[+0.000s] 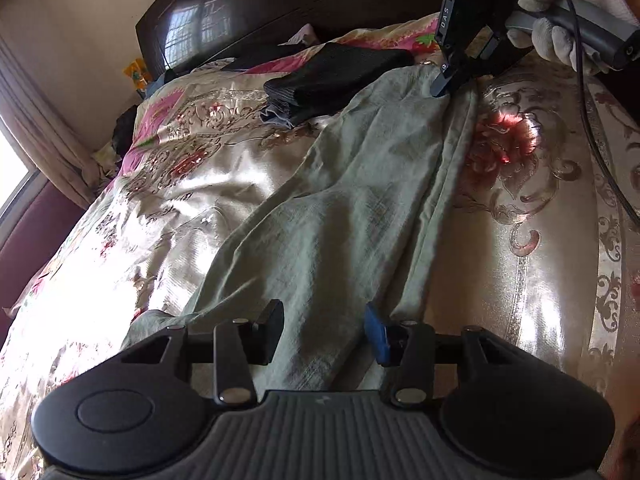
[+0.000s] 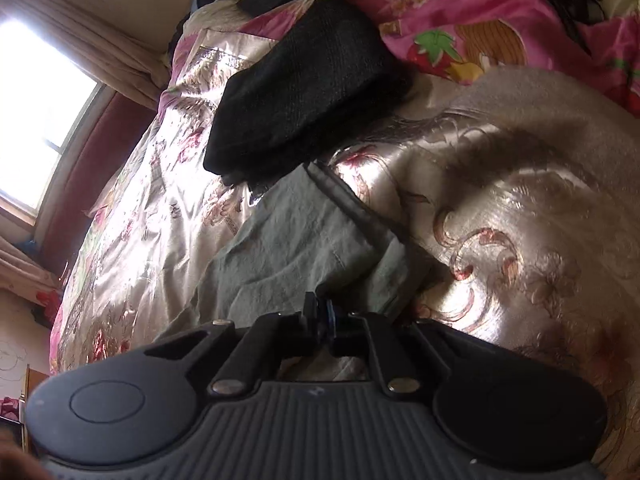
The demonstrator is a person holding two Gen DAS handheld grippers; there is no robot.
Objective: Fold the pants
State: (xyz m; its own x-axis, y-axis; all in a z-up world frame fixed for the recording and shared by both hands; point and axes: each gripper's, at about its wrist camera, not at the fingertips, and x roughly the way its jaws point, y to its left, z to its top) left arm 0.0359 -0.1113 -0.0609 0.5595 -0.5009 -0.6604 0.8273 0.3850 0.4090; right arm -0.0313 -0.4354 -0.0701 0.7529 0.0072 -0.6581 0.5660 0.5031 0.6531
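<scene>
Grey-green pants (image 1: 352,200) lie stretched along a shiny floral bedspread (image 1: 532,240). My left gripper (image 1: 324,328) is open over the near end of the pants, its fingers apart with cloth between them. My right gripper (image 1: 442,86) is shut on the far end of the pants, held by a gloved hand (image 1: 568,8). In the right wrist view the right gripper (image 2: 320,316) is shut on a fold of the pants (image 2: 296,240) at their dark hem.
A stack of folded dark clothes (image 1: 340,76) lies on the bed just past the pants; it also shows in the right wrist view (image 2: 304,92). A pink strawberry-print quilt (image 2: 460,28) lies beyond it. A dark headboard (image 1: 280,4) stands behind, a window (image 2: 36,112) to the left.
</scene>
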